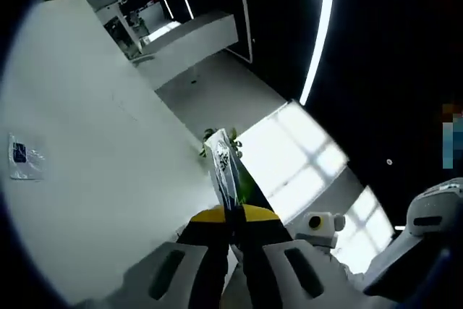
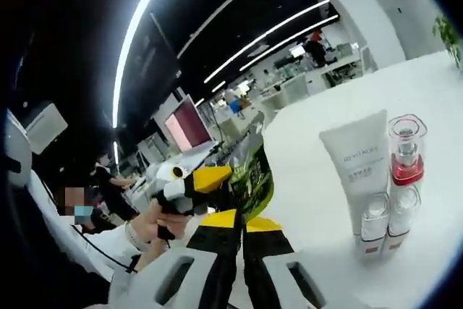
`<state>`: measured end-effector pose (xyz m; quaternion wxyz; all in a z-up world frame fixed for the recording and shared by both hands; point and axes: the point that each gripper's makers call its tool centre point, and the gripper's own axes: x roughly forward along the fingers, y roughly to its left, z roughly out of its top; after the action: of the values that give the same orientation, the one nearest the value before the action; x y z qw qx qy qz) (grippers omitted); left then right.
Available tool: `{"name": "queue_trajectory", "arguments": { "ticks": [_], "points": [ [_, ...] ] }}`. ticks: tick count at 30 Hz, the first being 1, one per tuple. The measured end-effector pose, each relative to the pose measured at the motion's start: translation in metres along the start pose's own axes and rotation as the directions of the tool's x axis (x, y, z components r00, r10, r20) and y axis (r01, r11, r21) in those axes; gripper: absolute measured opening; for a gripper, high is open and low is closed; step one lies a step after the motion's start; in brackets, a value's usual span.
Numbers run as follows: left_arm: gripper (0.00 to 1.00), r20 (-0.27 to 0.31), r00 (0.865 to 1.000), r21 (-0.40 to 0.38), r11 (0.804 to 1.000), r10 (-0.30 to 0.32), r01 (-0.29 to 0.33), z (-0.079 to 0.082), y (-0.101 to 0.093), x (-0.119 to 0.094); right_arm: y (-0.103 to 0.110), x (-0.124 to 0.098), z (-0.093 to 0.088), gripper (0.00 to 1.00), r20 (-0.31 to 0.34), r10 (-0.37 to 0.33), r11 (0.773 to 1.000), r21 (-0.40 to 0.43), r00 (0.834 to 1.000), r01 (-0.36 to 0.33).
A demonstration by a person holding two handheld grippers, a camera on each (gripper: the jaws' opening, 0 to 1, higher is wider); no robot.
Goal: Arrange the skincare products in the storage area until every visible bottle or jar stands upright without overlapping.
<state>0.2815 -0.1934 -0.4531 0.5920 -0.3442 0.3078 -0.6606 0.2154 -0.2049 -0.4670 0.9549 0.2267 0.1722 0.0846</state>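
1. Fingers of the left gripper (image 1: 233, 240), seen in the left gripper view, are pressed together on a flat green, black and white printed sachet (image 1: 228, 175). The sachet's long axis runs straight out along the fingers, away from the camera and over the edge of the plain white desk (image 1: 94, 179). It is held in the air, clear of the desk surface. A small clear packet with a blue label (image 1: 22, 158) lies flat on the desk, well apart from the sachet.

2. Right gripper (image 2: 239, 226) fingers, in the right gripper view, also look closed on the same sachet (image 2: 253, 179), at its near end. The left gripper's yellow-tipped fingers (image 2: 206, 177), with a person's hand (image 2: 148, 226) behind, hold its far edge. Both grippers are at the sachet, so neither is nearer.

3. To the right, on the desk (image 2: 304, 179), stands a tight upright group: a white squeeze tube (image 2: 359, 158), a clear pump bottle with a red band (image 2: 406, 151), and two small clear bottles (image 2: 389, 222) in front, all touching or just beside one another. My guess is the sachet belongs beside them, to the right of the right fingers.

4. No tray or box is visible around the group.
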Motion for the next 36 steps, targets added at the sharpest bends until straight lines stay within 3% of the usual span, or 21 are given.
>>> {"name": "queue_trajectory", "arguments": {
  "ticks": [6, 9, 15, 19, 21, 25, 36],
  "points": [
    [0.0, -0.084, 0.995, 0.037, 0.998, 0.053, -0.05, -0.012, 0.013, 0.0, -0.009, -0.002, -0.027, 0.01, -0.13, -0.055, 0.99, -0.136, 0.99, 0.037],
    [0.0, -0.117, 0.99, 0.039, 0.996, 0.078, -0.074, -0.016, 0.023, -0.003, -0.014, -0.006, -0.045, 0.0, -0.192, -0.079, 0.986, -0.163, 0.978, 0.047],
    [0.0, -0.196, 0.973, 0.06, 0.992, 0.117, -0.107, -0.03, 0.036, -0.005, -0.025, -0.014, -0.059, 0.0, -0.232, -0.108, 0.984, -0.161, 0.967, 0.071],
    [0.0, -0.296, 0.939, 0.126, 0.982, 0.173, -0.141, -0.051, 0.053, -0.006, -0.026, -0.014, -0.055, 0.0, -0.212, -0.109, 0.983, -0.166, 0.971, 0.074],
    [0.0, -0.331, 0.927, 0.113, 0.983, 0.176, -0.146, -0.057, 0.063, -0.006, -0.028, -0.013, -0.055, 0.0, -0.212, -0.118, 0.98, -0.182, 0.97, 0.079],
    [0.0, -0.351, 0.915, 0.131, 0.978, 0.2, -0.163, -0.067, 0.07, 0.0, -0.03, -0.012, -0.06, 0.0, -0.228, -0.131, 0.973, -0.215, 0.965, 0.081],
    [0.0, -0.325, 0.902, 0.116, 0.959, 0.282, -0.258, -0.078, 0.09, 0.016, -0.042, -0.008, -0.07, 0.0, -0.288, -0.18, 0.938, -0.338, 0.941, 0.076]
  ]
}}
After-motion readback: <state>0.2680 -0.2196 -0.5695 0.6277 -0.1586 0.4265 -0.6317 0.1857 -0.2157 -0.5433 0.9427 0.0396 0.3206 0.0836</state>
